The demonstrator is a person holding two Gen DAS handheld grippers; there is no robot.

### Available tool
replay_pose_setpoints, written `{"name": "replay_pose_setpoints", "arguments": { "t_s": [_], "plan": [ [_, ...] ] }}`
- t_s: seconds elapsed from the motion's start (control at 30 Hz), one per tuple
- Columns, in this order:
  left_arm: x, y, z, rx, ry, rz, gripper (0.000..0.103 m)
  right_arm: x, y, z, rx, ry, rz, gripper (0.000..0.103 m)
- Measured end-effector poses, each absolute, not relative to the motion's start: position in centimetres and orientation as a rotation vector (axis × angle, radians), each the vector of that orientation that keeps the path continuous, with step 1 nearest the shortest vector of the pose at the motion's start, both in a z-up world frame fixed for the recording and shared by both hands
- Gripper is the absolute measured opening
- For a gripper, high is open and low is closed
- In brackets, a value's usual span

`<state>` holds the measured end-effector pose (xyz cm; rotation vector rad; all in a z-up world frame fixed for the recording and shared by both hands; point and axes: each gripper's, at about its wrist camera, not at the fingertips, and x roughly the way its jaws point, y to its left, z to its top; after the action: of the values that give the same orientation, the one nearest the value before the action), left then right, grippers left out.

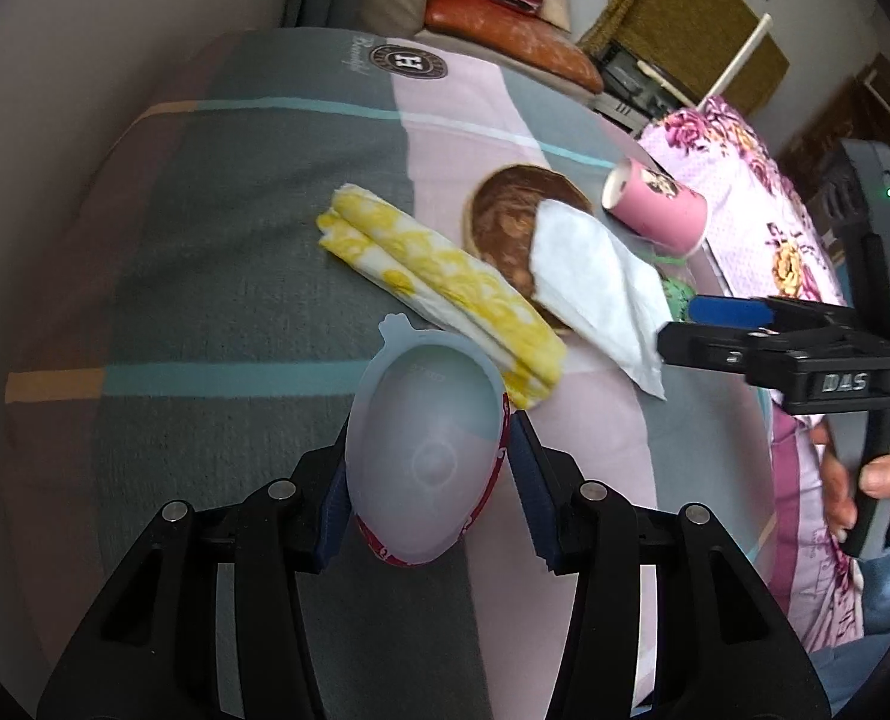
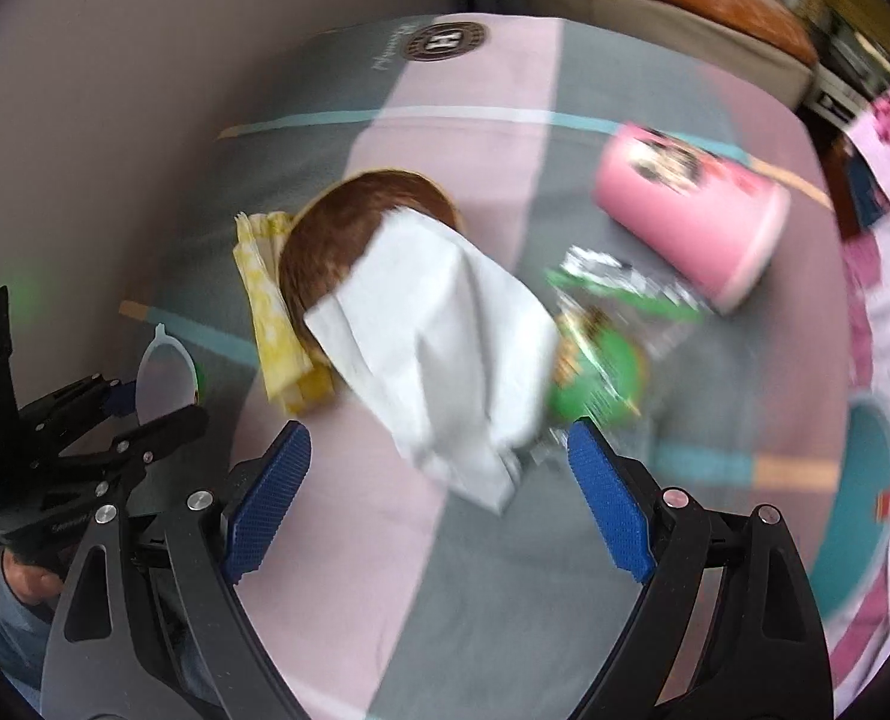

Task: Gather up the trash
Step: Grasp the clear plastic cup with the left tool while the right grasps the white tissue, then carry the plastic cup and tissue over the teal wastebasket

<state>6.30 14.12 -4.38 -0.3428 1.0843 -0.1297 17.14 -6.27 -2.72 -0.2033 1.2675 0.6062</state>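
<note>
The left gripper (image 1: 427,468) is clamped on a translucent plastic lid (image 1: 424,450) with a red patterned edge, its blue pads pressed against the lid's two sides while the lid's small tab points away from the camera. Below it lies a bed covered with a striped grey, pink and teal blanket (image 1: 217,252), and the rest of the trash is spread over that blanket. A folded yellow-and-white napkin (image 1: 439,288) lies just beyond the lid, running diagonally. Beside it sits a round brown plate (image 1: 505,222), and a white tissue (image 1: 595,288) is draped over the plate's near edge and onto the blanket. A pink paper cup (image 1: 655,210) lies tipped on its side past the plate (a cartoon print shows on its wall). In the right wrist view a crumpled green snack wrapper (image 2: 607,360) lies between the tissue and the cup, partly under the tissue's edge, though that picture is blurred. The right gripper (image 2: 439,504) hangs above the tissue with its blue pads (image 2: 265,504) spread wide apart and nothing between them; the tissue's lower corner lies in the gap as seen from above. A person's hand (image 1: 877,480) grasps the right gripper's handle at the right edge of the left wrist view.
</note>
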Motion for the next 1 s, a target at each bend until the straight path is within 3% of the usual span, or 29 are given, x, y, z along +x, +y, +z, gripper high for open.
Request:
{"name": "replay_pose_setpoints", "arguments": {
  "t_s": [0.1, 0.3, 0.33, 0.37, 0.4, 0.73, 1.0],
  "plan": [
    [6.5, 14.7, -4.7, -0.358, 1.089, -0.127, 0.049, 17.8, -4.9, -3.7, -0.233, 1.281, 0.614, 0.081],
    [6.8, 14.9, -5.4, -0.368, 1.101, -0.136, 0.049, 18.0, -3.9, -4.9, -0.232, 1.317, 0.614, 0.054],
    [6.8, 14.9, -5.4, -0.370, 1.101, -0.136, 0.049, 17.9, -4.0, -4.9, -0.230, 1.314, 0.616, 0.040],
    [6.8, 14.9, -5.4, -0.373, 1.100, -0.136, 0.049, 17.9, -4.0, -4.9, -0.223, 1.316, 0.618, 0.018],
    [6.8, 14.9, -5.4, -0.375, 1.098, -0.136, 0.049, 17.9, -4.2, -4.6, -0.211, 1.311, 0.615, 0.011],
    [6.4, 12.9, -3.4, -0.340, 1.072, -0.167, 0.049, 16.4, -8.8, -0.8, -0.105, 1.226, 0.586, 0.007],
    [8.1, 6.6, -1.7, -0.246, 1.062, -0.268, 0.049, 16.1, -15.7, 2.2, 0.018, 1.169, 0.490, 0.007]
  ]
}}
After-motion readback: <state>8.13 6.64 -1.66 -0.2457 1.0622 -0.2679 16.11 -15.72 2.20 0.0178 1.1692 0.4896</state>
